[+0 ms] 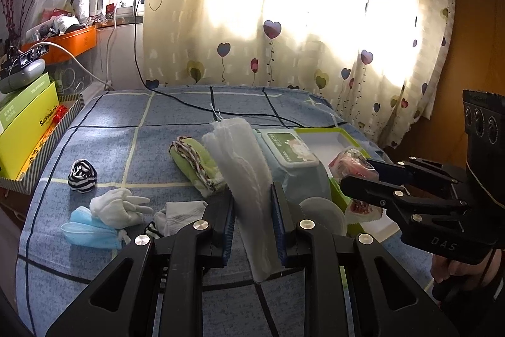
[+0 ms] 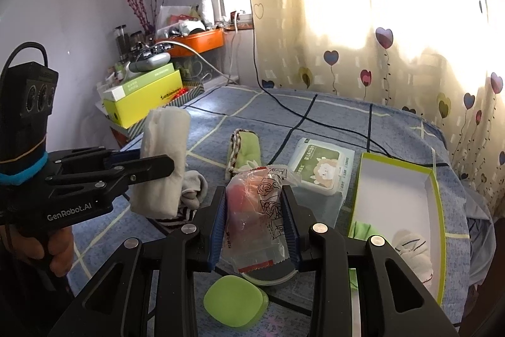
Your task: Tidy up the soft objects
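Note:
My left gripper (image 1: 252,213) is shut on a folded white cloth (image 1: 243,160), held upright above the bed; the same cloth (image 2: 164,160) shows at the left of the right wrist view. My right gripper (image 2: 254,220) is shut on a clear plastic packet with pink contents (image 2: 255,210), also seen as the packet (image 1: 350,163) at the right of the left wrist view. On the blue checked bedsheet (image 1: 126,122) lie a green towel (image 1: 192,163), a striped sock ball (image 1: 82,176), a white glove (image 1: 120,207), a blue face mask (image 1: 88,229) and white socks (image 1: 180,217).
A white tray with a green rim (image 2: 397,188) sits at the right, holding a white sock (image 2: 413,251). A wet-wipes pack (image 2: 318,172) lies beside it, a green round pad (image 2: 233,305) nearer. A yellow box (image 1: 25,122) stands left of the bed; a black cable (image 1: 189,105) crosses it.

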Tool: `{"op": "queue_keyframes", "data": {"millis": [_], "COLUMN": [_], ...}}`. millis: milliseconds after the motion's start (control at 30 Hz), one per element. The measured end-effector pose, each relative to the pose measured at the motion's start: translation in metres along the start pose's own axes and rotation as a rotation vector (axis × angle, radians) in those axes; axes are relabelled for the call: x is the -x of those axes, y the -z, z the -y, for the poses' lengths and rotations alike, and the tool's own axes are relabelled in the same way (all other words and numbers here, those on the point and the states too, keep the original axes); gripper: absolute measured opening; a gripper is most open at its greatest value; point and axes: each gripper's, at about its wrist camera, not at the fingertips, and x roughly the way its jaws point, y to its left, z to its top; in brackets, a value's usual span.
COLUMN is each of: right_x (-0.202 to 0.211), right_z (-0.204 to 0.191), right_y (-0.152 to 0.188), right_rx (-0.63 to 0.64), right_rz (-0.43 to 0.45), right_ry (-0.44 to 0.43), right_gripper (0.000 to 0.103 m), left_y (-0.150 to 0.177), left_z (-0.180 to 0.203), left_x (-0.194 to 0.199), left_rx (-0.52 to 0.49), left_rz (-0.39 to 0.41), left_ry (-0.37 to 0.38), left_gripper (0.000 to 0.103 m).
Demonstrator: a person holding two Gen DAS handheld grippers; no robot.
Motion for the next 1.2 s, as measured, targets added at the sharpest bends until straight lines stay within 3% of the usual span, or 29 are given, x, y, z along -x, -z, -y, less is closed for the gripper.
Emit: {"op": "queue_keyframes", "data": {"millis": [1200], "right_x": [0.041], "right_z": [0.066], "right_y": [0.033], "right_rx": [-0.116], "right_rz": [0.034], "right_ry": [0.115], "right_gripper": [0.032], "left_y": [-0.015], "left_z": [0.065], "left_x": [-0.026], "left_rx": [-0.098], "left_rz": [-0.021], "left_ry": [0.118], "left_gripper": [0.022]}}
